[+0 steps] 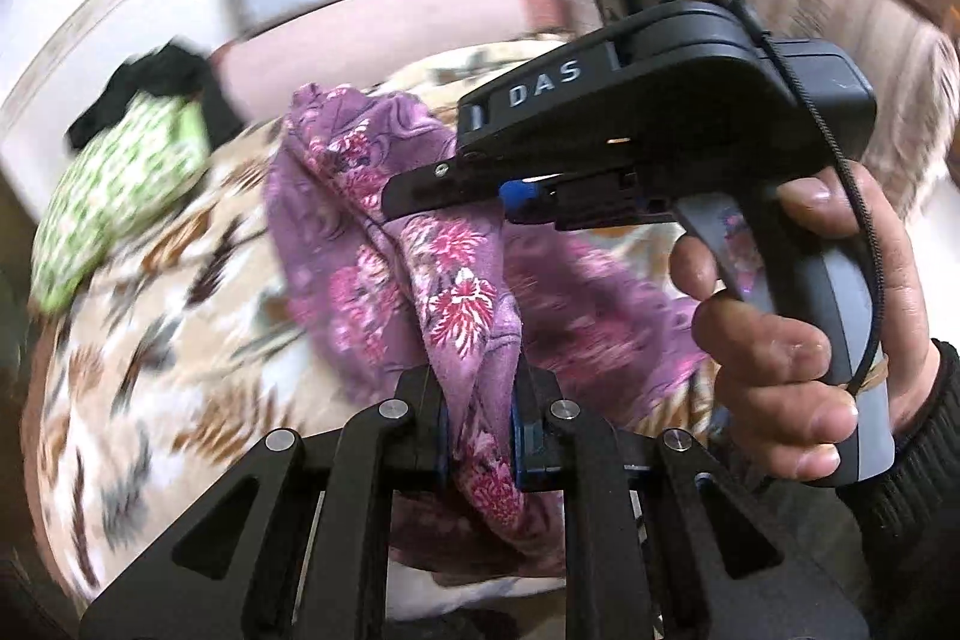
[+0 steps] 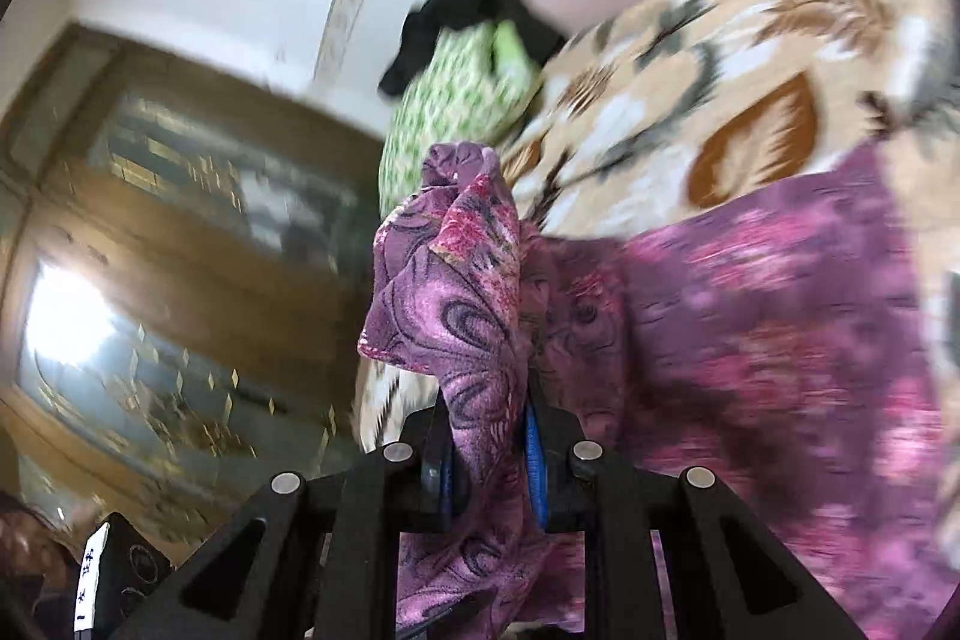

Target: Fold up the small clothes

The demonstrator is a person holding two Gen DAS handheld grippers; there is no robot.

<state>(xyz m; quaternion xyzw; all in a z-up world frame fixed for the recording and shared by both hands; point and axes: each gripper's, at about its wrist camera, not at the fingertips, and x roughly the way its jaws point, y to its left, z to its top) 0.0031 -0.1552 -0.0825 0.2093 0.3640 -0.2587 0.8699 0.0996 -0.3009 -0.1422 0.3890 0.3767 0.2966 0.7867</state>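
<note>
Left gripper (image 1: 477, 418) fingers clamped tight on bunched purple floral cloth (image 1: 444, 292), lifted just above leaf-print blanket (image 1: 180, 340). Right gripper (image 2: 489, 451) fingers also pinched on same cloth, other part; rest of cloth trails onto blanket. Right hand (image 1: 798, 340) wraps gripper handle just right of cloth. Beyond cloth, green patterned garment (image 1: 114, 196) near blanket's far edge, black garment (image 1: 156, 82) touching it behind. Pretty blurry tbh.
</note>
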